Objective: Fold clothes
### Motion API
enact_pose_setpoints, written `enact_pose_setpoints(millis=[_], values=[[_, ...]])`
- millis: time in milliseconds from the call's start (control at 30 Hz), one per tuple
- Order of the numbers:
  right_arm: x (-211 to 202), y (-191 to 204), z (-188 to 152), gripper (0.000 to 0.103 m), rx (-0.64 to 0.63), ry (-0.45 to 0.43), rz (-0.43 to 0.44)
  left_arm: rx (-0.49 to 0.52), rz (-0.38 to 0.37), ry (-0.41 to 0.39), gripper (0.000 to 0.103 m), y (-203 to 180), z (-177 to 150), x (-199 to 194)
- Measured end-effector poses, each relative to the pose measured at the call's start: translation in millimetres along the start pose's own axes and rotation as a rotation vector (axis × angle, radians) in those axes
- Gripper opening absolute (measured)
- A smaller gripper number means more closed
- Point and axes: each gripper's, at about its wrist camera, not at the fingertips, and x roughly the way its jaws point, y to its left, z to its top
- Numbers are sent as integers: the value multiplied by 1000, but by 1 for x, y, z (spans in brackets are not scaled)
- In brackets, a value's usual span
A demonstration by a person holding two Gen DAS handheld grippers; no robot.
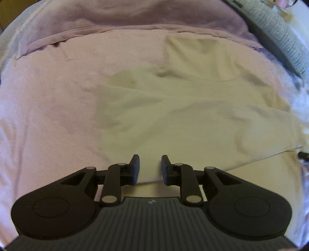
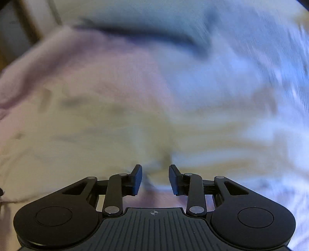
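Observation:
A cream-white garment (image 1: 183,115) lies spread and creased on a pink bedsheet (image 1: 48,115). My left gripper (image 1: 150,164) is open, its jaws apart just above the garment's near edge, nothing between them. In the right wrist view the same pale garment (image 2: 115,135) shows heavily blurred. My right gripper (image 2: 155,173) is open over a bunched fold of the cloth; the blur hides whether it touches.
A folded-back mauve cover (image 1: 135,17) runs along the far side of the bed. A grey knitted blanket (image 1: 280,38) lies at the far right. In the right wrist view, pale blue bedding (image 2: 231,67) fills the right half, blurred.

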Motion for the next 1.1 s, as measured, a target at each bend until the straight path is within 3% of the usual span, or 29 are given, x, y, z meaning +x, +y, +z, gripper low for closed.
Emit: enact_pose_setpoints(millis=[100,200,333,433,533,667,733,767,800,867,933,1100], values=[[-34,-48,-6,34,134,-52,116,14,-80,-7,18,-36,-2,-4],[-59,-108,-23,34,281,-74,122,20,-141,18,18,-69,-8,0],[-81,-222,-57,35,684,-142,127,0,-163,49,18,-97,-17,7],[-95,-291,-85,39,947,-250,167,-39,-183,75,18,-106,-24,10],[-96,-334,-103,41,1097,-326,189,-74,-187,94,18,-111,-26,12],[-81,-353,-108,41,1213,-363,265,-119,-194,99,18,-107,-27,8],[-80,-349,-102,38,1203,-371,256,-157,-199,100,18,-100,-28,6],[-82,-344,-96,11,1160,-369,213,-177,-202,101,18,-97,-28,4],[-86,-337,-89,2,1101,-363,157,-197,-207,98,18,-91,-29,2],[-96,-316,-71,2,947,-364,37,-239,-216,93,18,-80,-30,-2],[-111,-275,-45,2,706,-403,-84,-281,-223,79,18,-61,-31,-10],[-142,-120,1,2,204,-534,-69,-392,-235,46,18,-7,-37,-29]])
